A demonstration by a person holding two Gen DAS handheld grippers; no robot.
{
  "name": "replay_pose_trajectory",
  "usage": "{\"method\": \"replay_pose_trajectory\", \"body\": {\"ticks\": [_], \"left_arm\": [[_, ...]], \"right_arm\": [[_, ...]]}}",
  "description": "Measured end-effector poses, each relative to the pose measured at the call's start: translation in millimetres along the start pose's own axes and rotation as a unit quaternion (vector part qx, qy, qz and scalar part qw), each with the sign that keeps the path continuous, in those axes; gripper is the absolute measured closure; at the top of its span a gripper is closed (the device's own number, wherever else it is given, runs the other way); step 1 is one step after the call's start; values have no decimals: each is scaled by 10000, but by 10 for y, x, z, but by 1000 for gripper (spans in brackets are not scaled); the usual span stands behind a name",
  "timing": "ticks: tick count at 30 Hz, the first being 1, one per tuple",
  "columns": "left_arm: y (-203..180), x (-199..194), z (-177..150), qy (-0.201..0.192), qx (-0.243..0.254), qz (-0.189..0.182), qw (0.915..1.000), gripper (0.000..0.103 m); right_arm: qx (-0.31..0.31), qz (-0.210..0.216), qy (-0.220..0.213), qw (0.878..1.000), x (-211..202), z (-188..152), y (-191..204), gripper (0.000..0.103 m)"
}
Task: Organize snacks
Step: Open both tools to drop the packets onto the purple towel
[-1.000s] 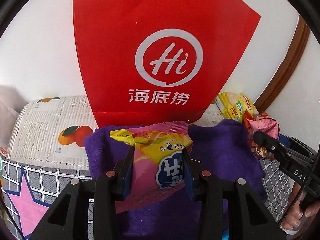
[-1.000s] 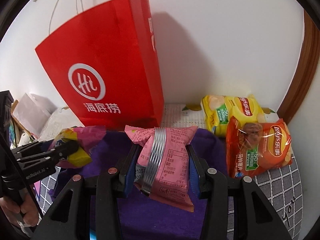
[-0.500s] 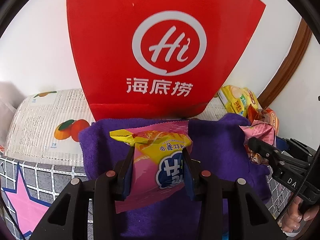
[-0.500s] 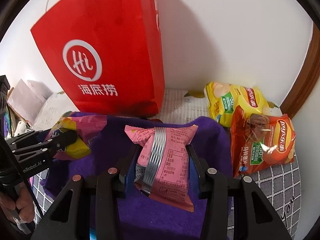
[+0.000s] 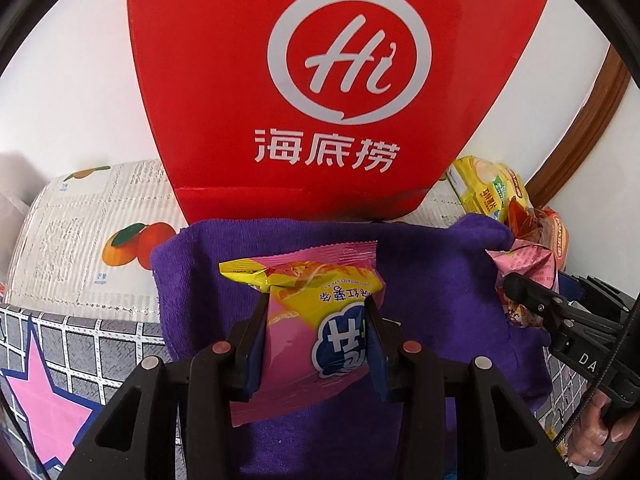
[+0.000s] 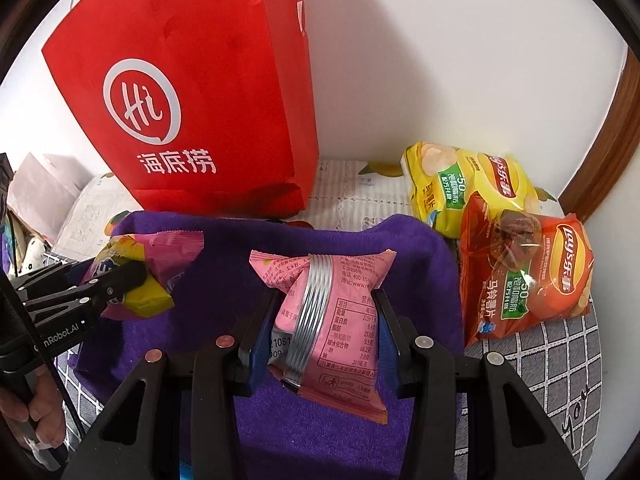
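My left gripper (image 5: pixel 316 304) is shut on a pink and yellow snack packet (image 5: pixel 316 320), held above a purple towel (image 5: pixel 432 280). It also shows in the right wrist view (image 6: pixel 136 280) at the left. My right gripper (image 6: pixel 326 300) is shut on a pink snack packet (image 6: pixel 332 320) with a silver seam, above the same towel (image 6: pixel 224 256). That packet shows in the left wrist view (image 5: pixel 524 264) at the right. A tall red paper bag (image 5: pixel 340 80) with a white "Hi" logo stands behind the towel, also in the right wrist view (image 6: pixel 200 112).
A yellow chip bag (image 6: pixel 464 188) and an orange chip bag (image 6: pixel 528 272) lie right of the towel near a wooden frame (image 6: pixel 600 148). A white mat with orange prints (image 5: pixel 88 236) lies left. A grey checked cloth with a pink star (image 5: pixel 48 396) covers the front.
Both grippers have moved forward toward the red bag with their packets; the bag looms larger in both views. Grips are unchanged.
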State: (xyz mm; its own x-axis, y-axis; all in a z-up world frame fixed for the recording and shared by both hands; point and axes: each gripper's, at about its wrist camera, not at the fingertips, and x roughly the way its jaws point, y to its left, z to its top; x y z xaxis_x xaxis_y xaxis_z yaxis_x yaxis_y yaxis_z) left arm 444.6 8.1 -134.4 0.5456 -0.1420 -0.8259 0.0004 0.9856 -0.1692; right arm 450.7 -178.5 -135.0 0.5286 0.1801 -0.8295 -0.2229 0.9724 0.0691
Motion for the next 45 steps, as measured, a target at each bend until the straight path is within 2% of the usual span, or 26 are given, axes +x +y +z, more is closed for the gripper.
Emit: {"method": "replay_pose_trajectory", "body": {"ticks": [18,28,29,32,33,34,36,38,41,45], "left_arm": [[57,175,-13,298,-157,-112,9994,63],[28,186,-6,323,-81,-96,9994,63],[22,187,-4,305,-72,-95,9995,63],[14,198,-3,358,-56,-71,9993,63],[8,201,-1,387,-37,-77,9992,63],[5,205,3,408,-26,-93,9991,61],[0,195,13,428,-68,-98,9990,41],[-10,129,25,306,-79,-103,9994,33],[-29,-8,40,145,-18,-86,9999,31],[-33,-158,56,10,2,-153,9999,31]], "right_arm": [[-13,-75,450,9990,354,-84,61,58],[89,-95,579,9982,479,-117,-17,57],[100,-76,588,9982,484,-114,-17,55],[40,-82,643,9979,482,-106,2,37],[19,-97,621,9980,466,-102,6,37],[6,-116,595,9982,445,-96,12,37],[14,-128,534,9985,376,-82,5,37],[46,-82,434,9990,269,-65,-13,37],[142,-56,197,9997,37,-37,-48,37],[202,-73,-445,9988,-432,-21,-81,37]]}}
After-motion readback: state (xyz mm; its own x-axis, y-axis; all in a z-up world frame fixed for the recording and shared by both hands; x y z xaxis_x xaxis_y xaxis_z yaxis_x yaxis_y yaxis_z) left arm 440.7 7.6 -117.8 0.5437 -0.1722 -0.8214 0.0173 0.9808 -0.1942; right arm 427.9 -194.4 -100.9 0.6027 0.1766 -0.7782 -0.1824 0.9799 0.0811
